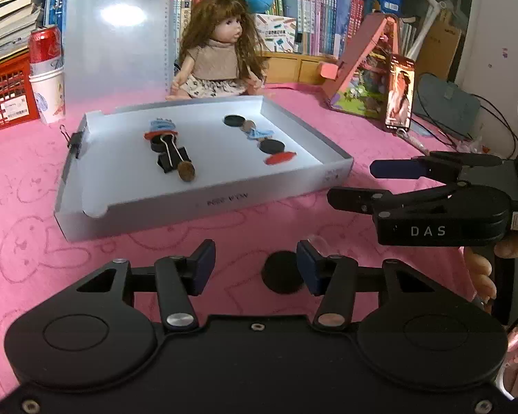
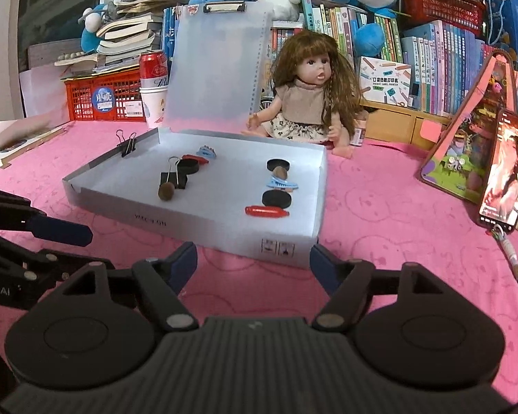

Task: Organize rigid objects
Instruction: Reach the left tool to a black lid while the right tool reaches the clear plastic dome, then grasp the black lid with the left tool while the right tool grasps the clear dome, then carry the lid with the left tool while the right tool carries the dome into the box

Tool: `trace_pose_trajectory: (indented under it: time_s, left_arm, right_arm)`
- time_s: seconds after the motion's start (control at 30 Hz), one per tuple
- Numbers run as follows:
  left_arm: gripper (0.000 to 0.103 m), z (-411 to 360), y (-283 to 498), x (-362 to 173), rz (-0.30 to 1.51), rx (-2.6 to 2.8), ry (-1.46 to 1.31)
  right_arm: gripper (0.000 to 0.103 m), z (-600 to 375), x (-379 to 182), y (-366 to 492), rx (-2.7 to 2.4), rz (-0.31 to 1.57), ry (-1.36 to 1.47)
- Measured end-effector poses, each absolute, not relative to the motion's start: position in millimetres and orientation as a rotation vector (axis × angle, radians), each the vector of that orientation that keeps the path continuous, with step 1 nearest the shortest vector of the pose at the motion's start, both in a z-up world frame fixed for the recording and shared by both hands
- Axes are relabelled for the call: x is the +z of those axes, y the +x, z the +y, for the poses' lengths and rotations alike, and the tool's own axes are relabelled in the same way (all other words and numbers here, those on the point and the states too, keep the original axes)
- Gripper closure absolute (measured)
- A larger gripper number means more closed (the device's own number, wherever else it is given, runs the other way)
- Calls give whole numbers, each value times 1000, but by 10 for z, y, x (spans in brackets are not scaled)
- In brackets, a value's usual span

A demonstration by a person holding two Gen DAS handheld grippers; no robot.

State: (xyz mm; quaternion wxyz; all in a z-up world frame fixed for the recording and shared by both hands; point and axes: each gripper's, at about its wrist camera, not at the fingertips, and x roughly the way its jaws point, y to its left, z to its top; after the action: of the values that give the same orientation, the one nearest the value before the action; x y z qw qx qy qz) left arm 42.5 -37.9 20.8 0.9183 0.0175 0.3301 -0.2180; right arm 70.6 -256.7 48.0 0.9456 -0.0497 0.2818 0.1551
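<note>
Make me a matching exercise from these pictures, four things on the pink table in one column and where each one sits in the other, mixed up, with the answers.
Things:
1. Loose black disc
2. Binder clip
3. Doll
4. Phone

Places:
A. Clipped on the box's side wall
B. Propped up right of the box
C. Sitting behind the box
D. On the cloth outside the box, by the left gripper

Pairs: 1-D, 2-A, 3-C, 4-B

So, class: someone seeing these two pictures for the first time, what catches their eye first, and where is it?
A long-haired doll sits on the pink tablecloth just behind an open white box. Inside the box, small objects lie in two rows. A lit phone stands propped at the right.
</note>
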Motion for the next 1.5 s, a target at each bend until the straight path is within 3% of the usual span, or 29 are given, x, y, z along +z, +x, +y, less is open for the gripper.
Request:
trace_pose_trajectory:
  time_s: [0.23,0.47,0.97,1.27,1.3,1.33,1.4,1.5]
  left_arm:
    - [53,-444,355,145,692,-485,43]
    - [73,-526,353,59,697,-500,60]
    - [73,-302,393,139,666,-385,67]
    - [73,-201,405,137,669,-364,59]
    - [73,-195,404,137,668,-365,59]
    - [73,-196,400,136,667,-365,60]
    - [73,-196,397,131,667,-364,59]
    - [73,-185,405,121,669,-358,49]
  right_arm:
    - [21,-2618,414,610,327,588,-100]
    - [21,-2634,388,539,345,602,-112]
    - [21,-2236,279,466,496,601,-206]
    - [31,-2176,295,697,623,658,-230]
    - [35,-2190,299,739,633,671,-222]
    - [51,-2206,305,778,634,685,-212]
    - [64,-2233,320,810,622,699,-195]
    - [65,-2244,321,765,578,690,-188]
